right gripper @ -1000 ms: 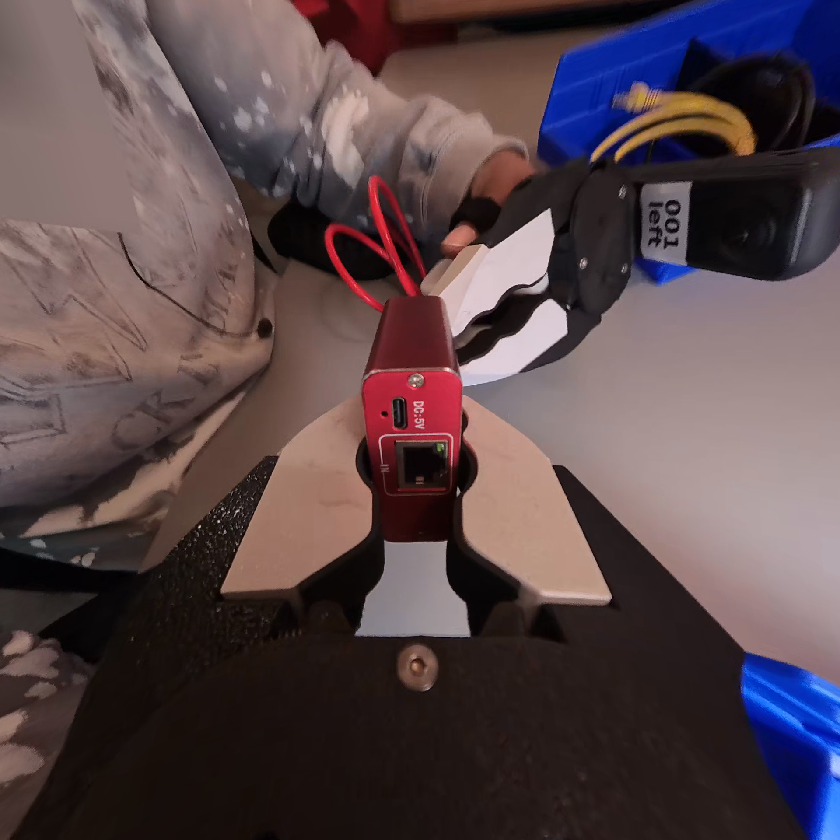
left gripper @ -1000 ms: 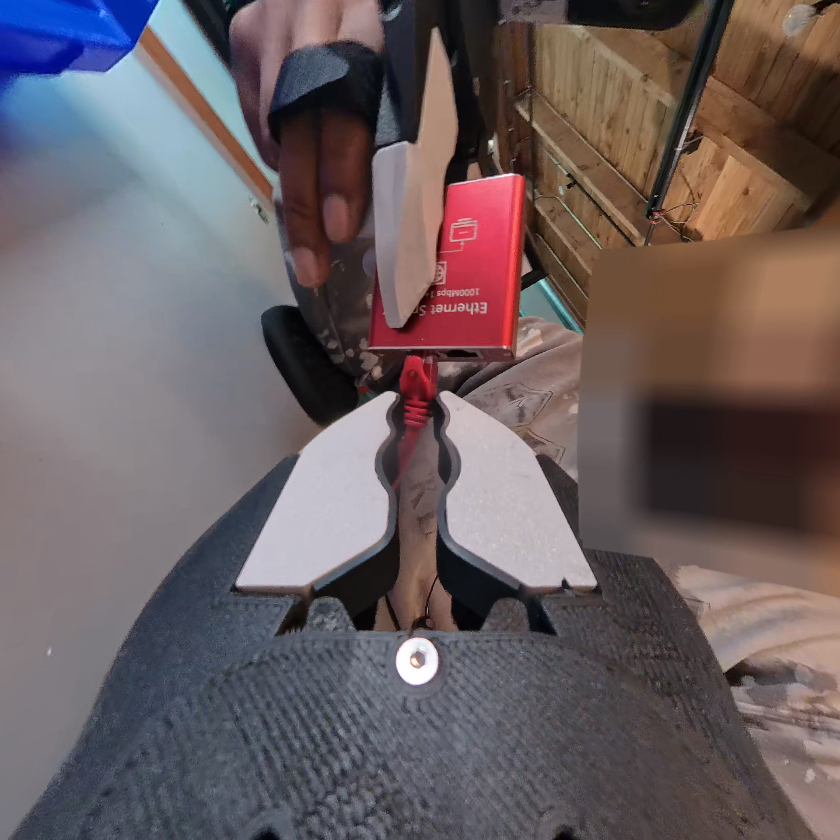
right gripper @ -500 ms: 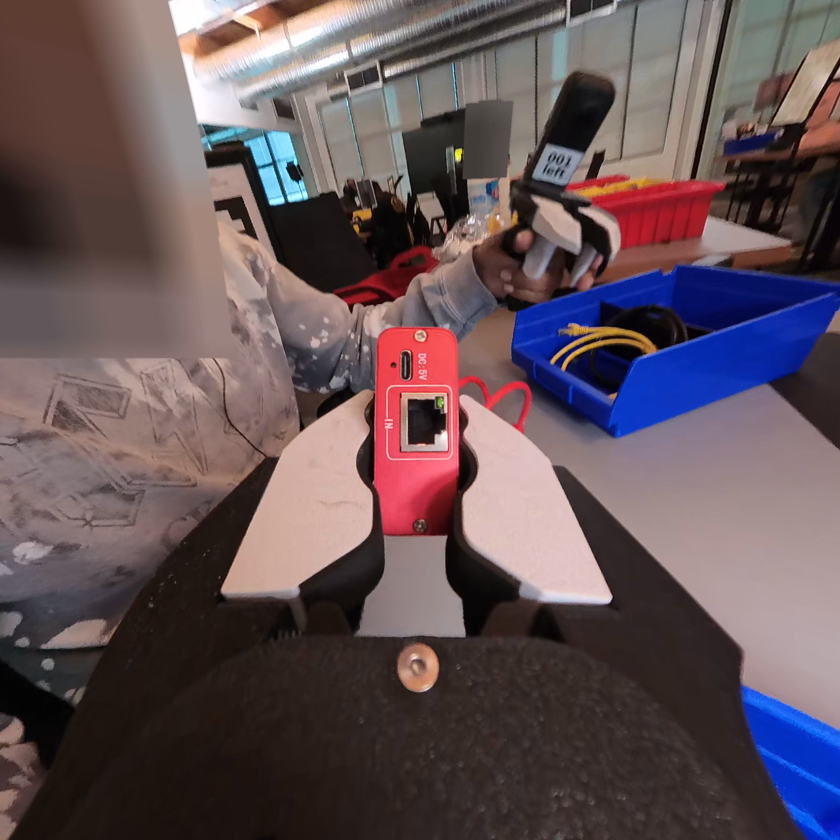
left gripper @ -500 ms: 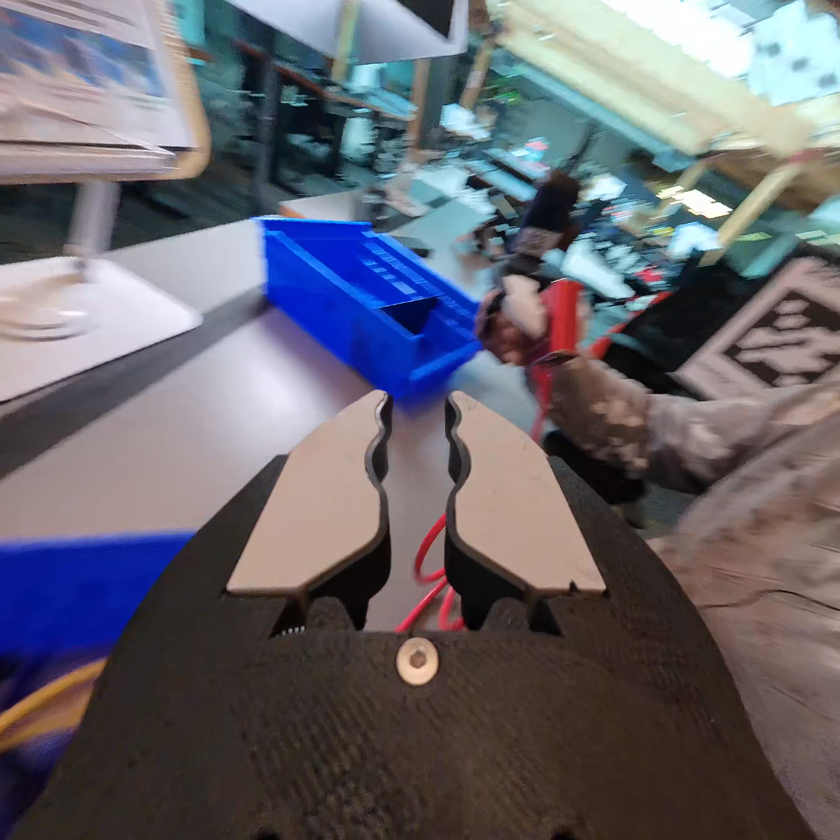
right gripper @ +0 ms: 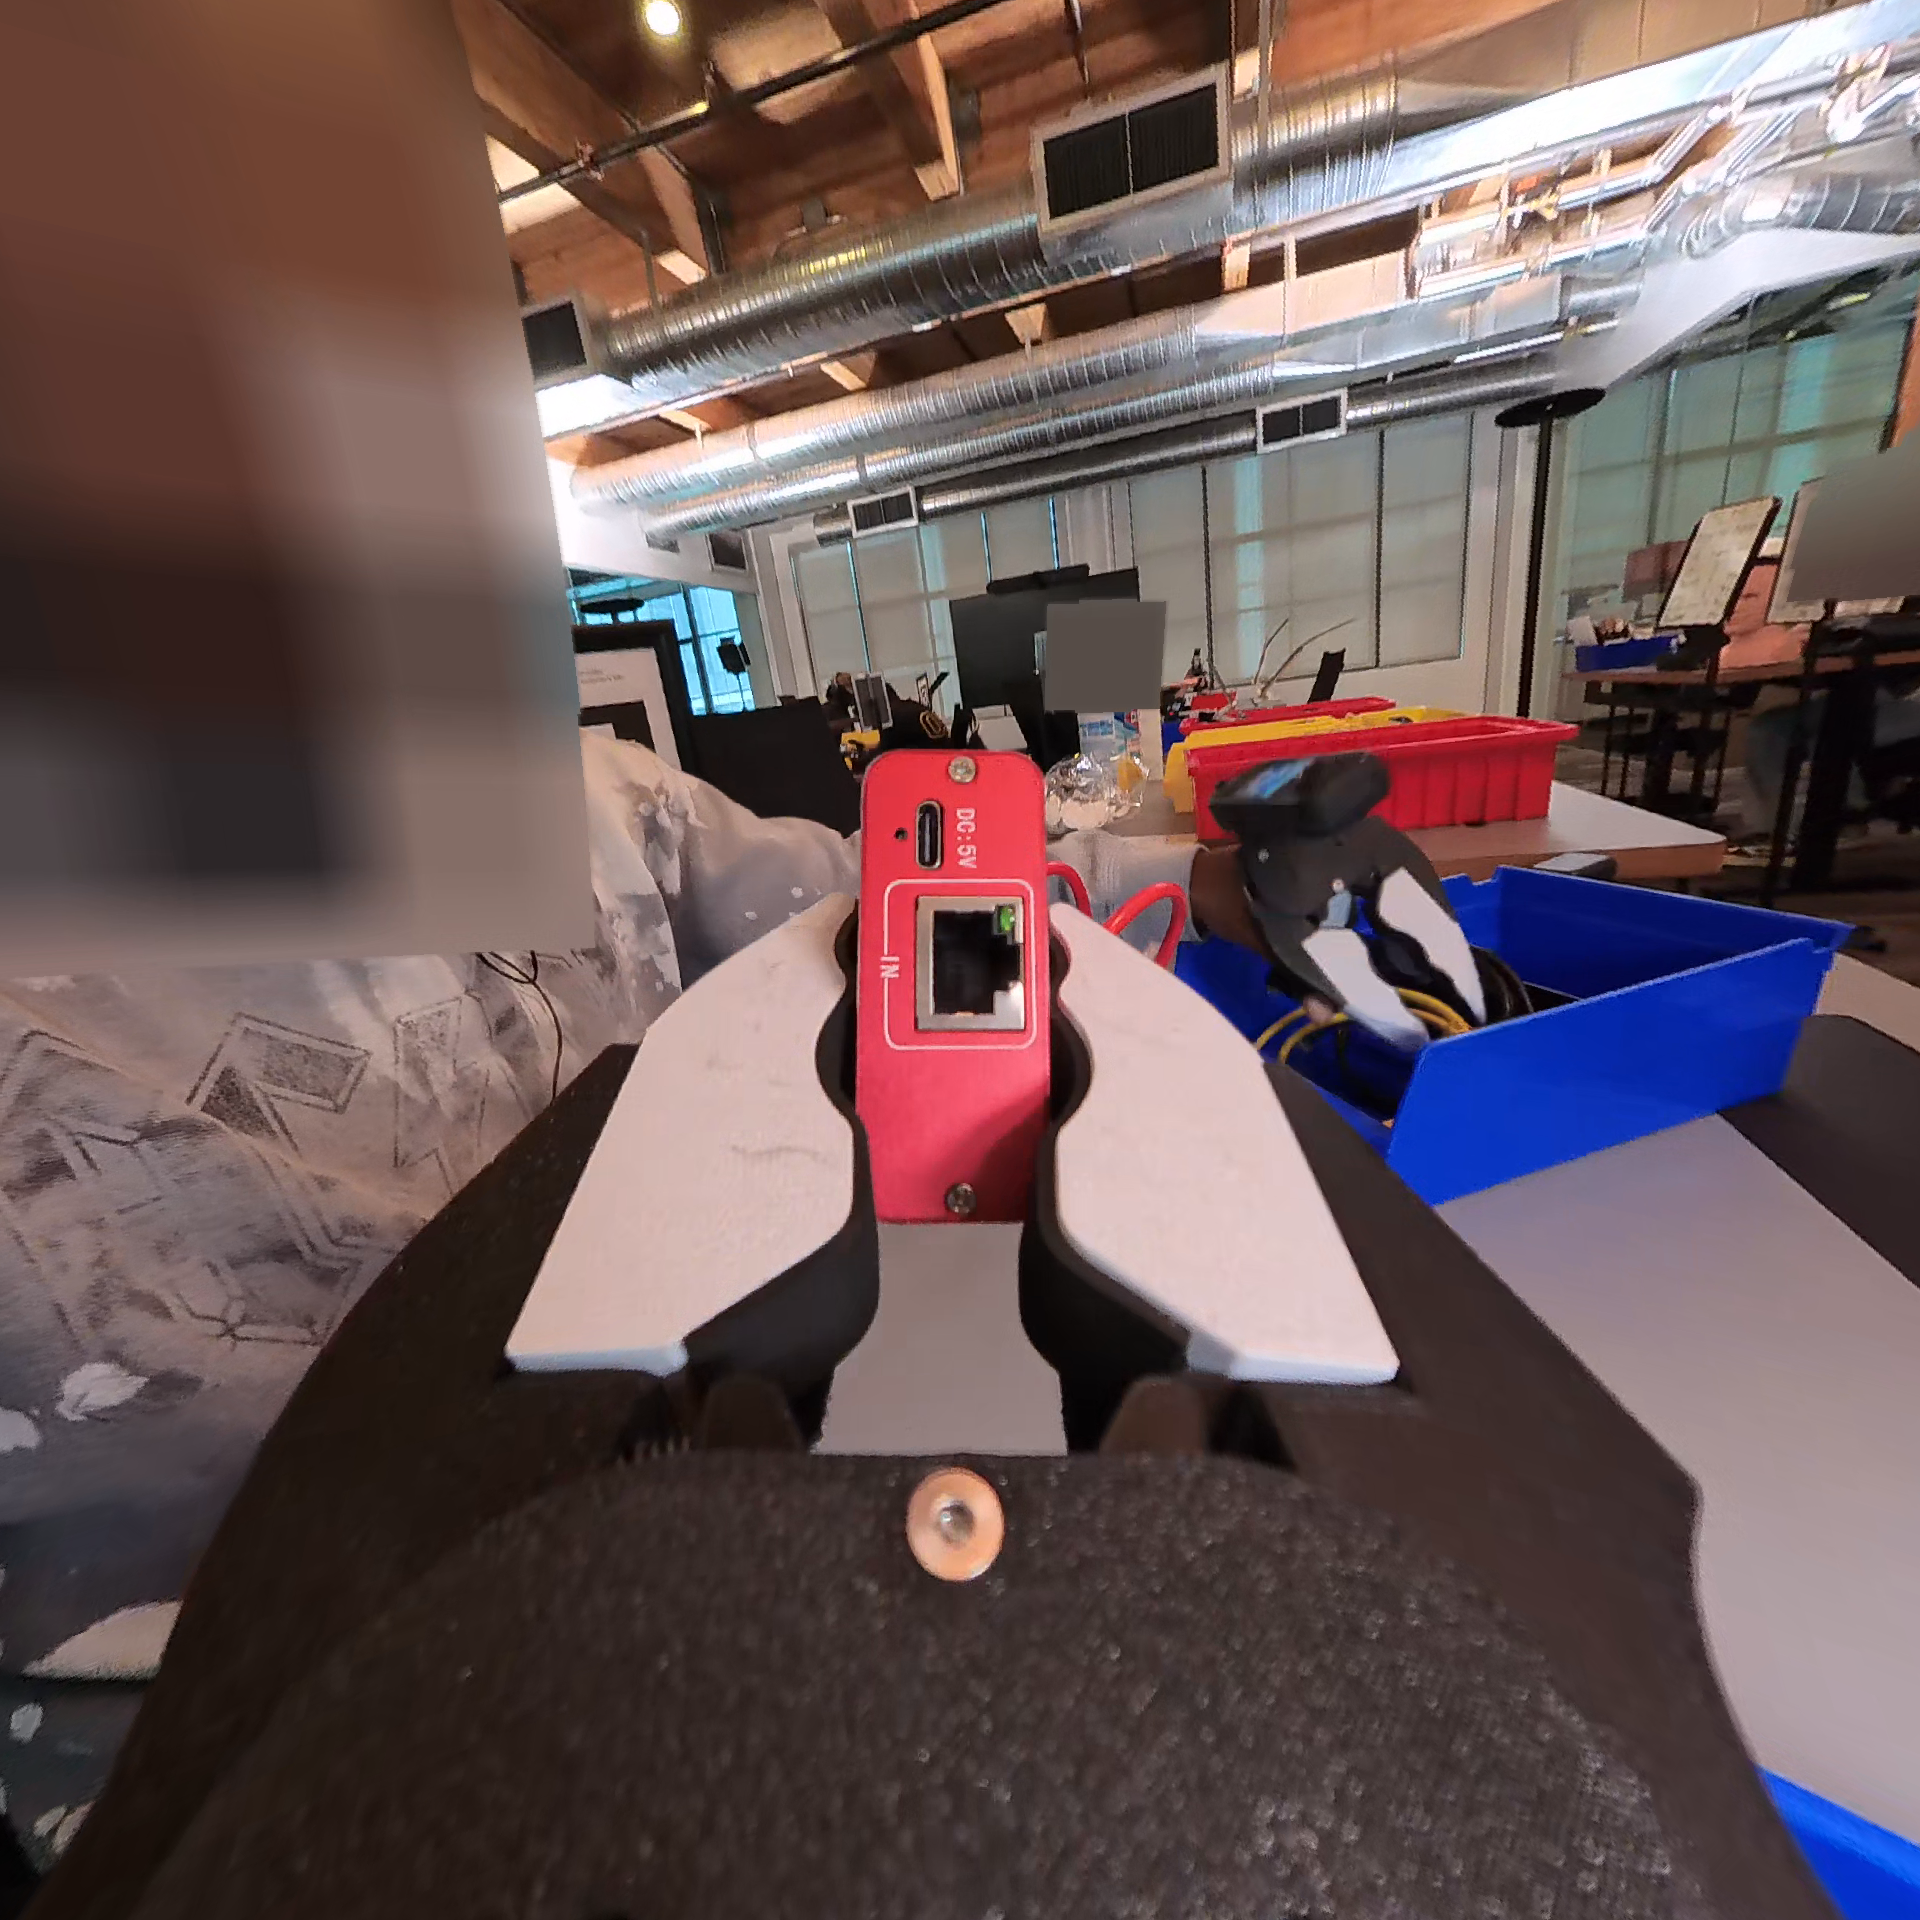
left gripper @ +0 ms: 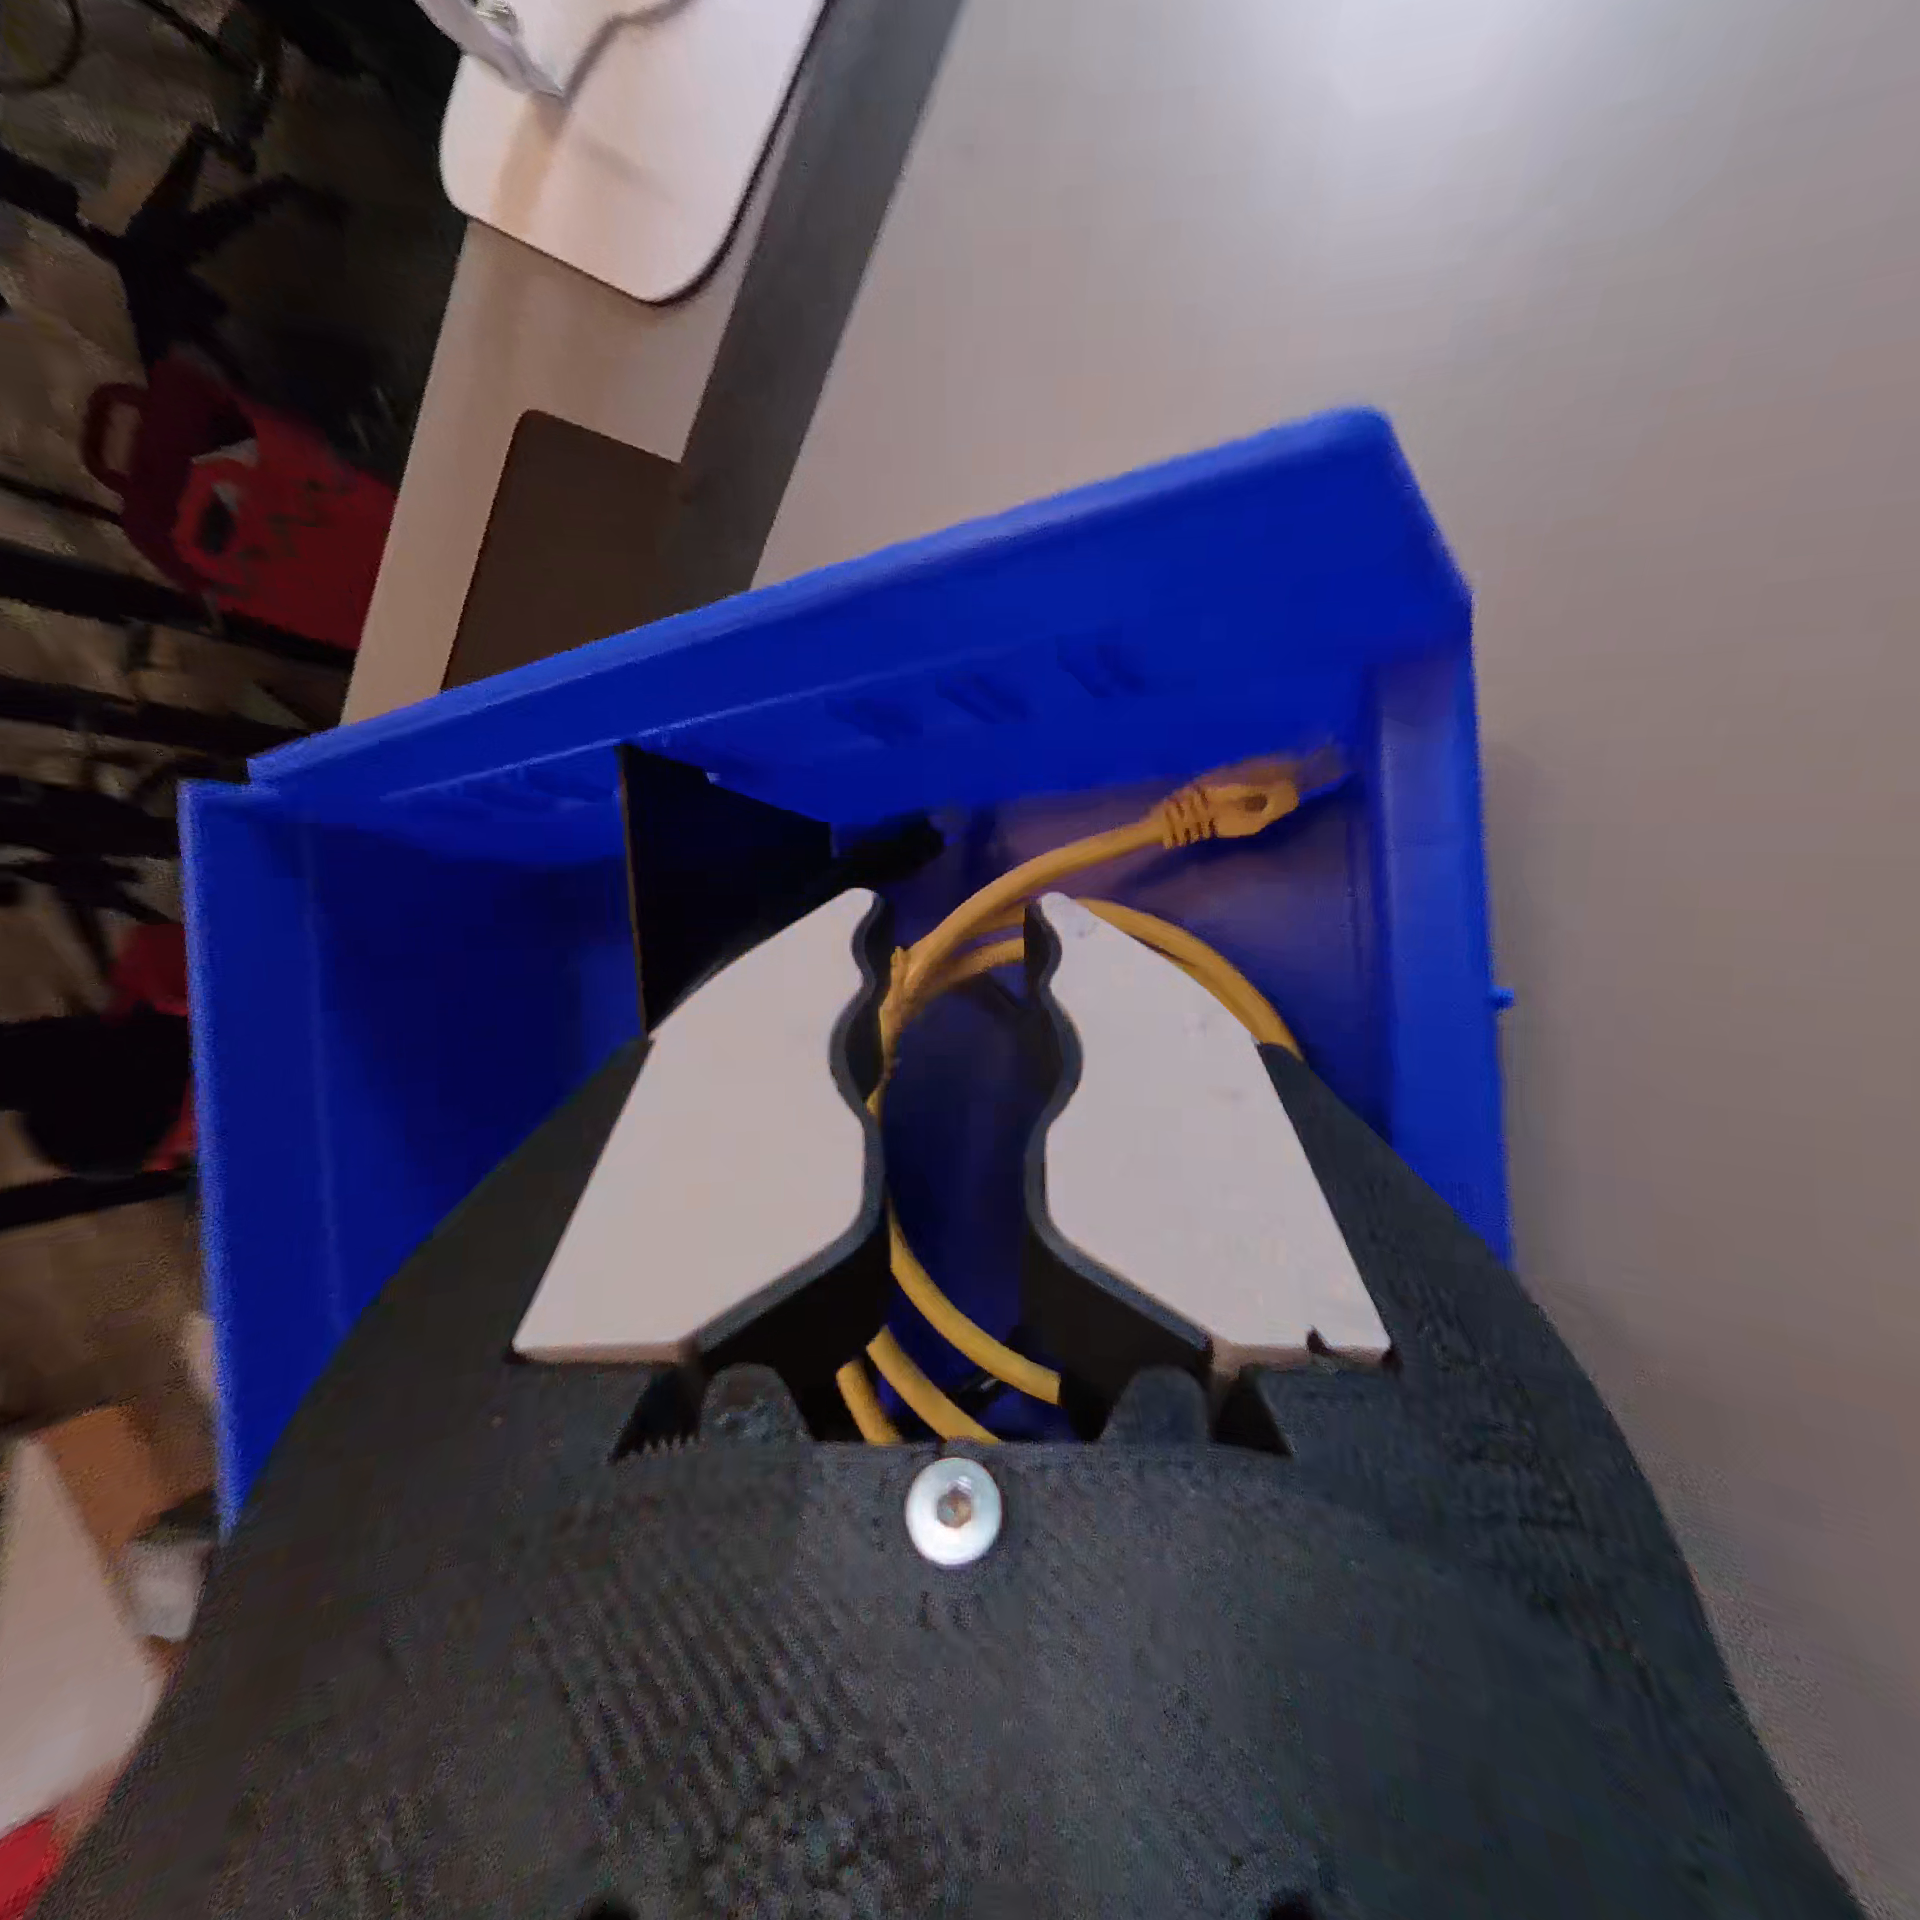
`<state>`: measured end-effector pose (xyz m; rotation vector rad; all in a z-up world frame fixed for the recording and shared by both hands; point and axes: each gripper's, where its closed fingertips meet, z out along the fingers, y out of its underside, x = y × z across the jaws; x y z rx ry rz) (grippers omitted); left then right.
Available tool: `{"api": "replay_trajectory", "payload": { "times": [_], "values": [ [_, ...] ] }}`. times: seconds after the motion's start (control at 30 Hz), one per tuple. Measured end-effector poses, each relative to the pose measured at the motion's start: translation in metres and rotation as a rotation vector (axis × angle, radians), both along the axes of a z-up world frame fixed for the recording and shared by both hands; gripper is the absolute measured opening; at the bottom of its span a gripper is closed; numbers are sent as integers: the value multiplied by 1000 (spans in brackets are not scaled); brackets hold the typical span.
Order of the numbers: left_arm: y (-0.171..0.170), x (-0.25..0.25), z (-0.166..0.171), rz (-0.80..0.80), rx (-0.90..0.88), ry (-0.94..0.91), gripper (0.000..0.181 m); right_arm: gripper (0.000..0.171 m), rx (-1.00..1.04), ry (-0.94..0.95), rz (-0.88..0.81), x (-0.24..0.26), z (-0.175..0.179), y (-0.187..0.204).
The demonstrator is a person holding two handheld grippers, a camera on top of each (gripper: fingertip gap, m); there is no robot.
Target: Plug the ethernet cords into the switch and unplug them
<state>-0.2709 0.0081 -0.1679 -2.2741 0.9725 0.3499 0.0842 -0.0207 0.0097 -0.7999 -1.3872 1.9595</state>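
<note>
Switch [right gripper: 951, 997] upright, clamped in right gripper [right gripper: 951, 925] – left gripper [left gripper: 956, 925] parted, tilted down over yellow cord [left gripper: 1081, 862] in blue bin [left gripper: 416, 987]

Black textured gripper bodies [left gripper: 935, 1662], white scalloped jaws, silver screw [right gripper: 954, 1527], grey patterned sleeve [right gripper: 208, 1143].

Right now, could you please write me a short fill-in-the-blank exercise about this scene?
1. The right gripper is shut on a ____ metal ethernet switch.
2. The coiled ethernet cable in the blue plastic bin is ____.
3. The left gripper reaches over that bin with its jaws ____.

Answers: red; yellow; open
</note>
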Motion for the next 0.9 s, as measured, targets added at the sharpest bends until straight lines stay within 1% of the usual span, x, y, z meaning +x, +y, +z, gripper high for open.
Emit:
{"api": "replay_trajectory", "payload": {
  "times": [0.03, 0.13, 0.23, 0.3, 0.37, 0.4, 0.53, 0.6, 0.67, 0.8, 0.9],
  "values": [
    [2, -1, -5, -26, -8, 57, 25, 28, -8, 9, -6, 2, 1, 2],
    [6, -1, -20, -92, -66, 151, 28, 28, -37, 37, -32, 9, 5, 12],
    [8, 3, -32, -144, -123, 187, 31, 28, -62, 65, -55, 17, 9, 22],
    [9, 5, -37, -171, -152, 209, 27, 28, -70, 78, -78, 20, 11, 27],
    [8, 5, -43, -198, -191, 242, 18, 28, -78, 90, -96, 24, 12, 31],
    [9, 4, -45, -202, -198, 265, 18, 28, -82, 99, -100, 26, 13, 33],
    [9, -2, -37, -226, -161, 380, 13, 28, -83, 116, -116, 32, 17, 37],
    [7, -5, -21, -223, -107, 385, 11, 28, -82, 124, -119, 35, 19, 37],
    [6, -7, 5, -205, -23, 361, 10, 28, -81, 132, -119, 37, 21, 36],
    [-1, -10, 75, -167, 174, 286, 7, 28, -82, 153, -117, 40, 27, 35],
    [-12, -2, 128, -154, 318, 163, 7, 28, -81, 169, -108, 42, 31, 32]
  ]
}}
